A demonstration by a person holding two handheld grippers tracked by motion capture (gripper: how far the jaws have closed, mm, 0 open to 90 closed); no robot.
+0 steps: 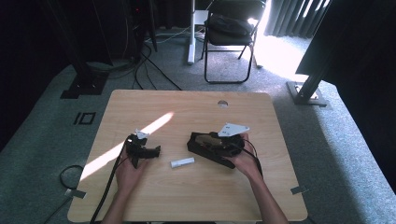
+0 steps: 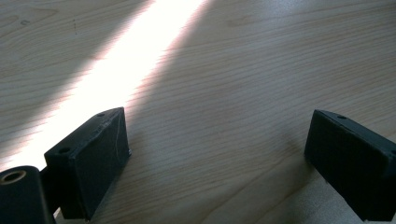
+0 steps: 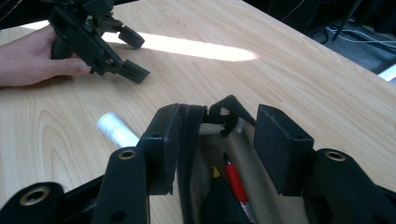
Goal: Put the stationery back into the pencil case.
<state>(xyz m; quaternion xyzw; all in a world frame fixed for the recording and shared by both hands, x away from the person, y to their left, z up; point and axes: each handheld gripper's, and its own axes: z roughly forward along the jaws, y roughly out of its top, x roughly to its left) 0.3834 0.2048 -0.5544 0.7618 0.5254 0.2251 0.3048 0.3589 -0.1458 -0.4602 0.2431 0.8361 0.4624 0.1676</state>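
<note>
A black pencil case (image 1: 200,148) lies open right of the table's middle, its tan lining (image 3: 205,179) showing, with a red pen (image 3: 236,183) and a dark pen inside. My right gripper (image 1: 215,142) (image 3: 223,136) stands open astride the case's open mouth. Its left pad rests against the near rim, and the other pad stands apart over the far side. A white tube (image 1: 182,163) (image 3: 116,129) lies on the wood just left of the case. My left gripper (image 1: 150,153) (image 2: 219,154) (image 3: 133,55) rests open on the table at the left, with bare wood between its jaws.
The wooden table (image 1: 187,200) has a round cable hole (image 1: 222,103) near its far edge. A bright stripe of sunlight (image 1: 154,125) crosses its left half. Beyond the table a folding chair (image 1: 231,28) and cables stand on grey carpet.
</note>
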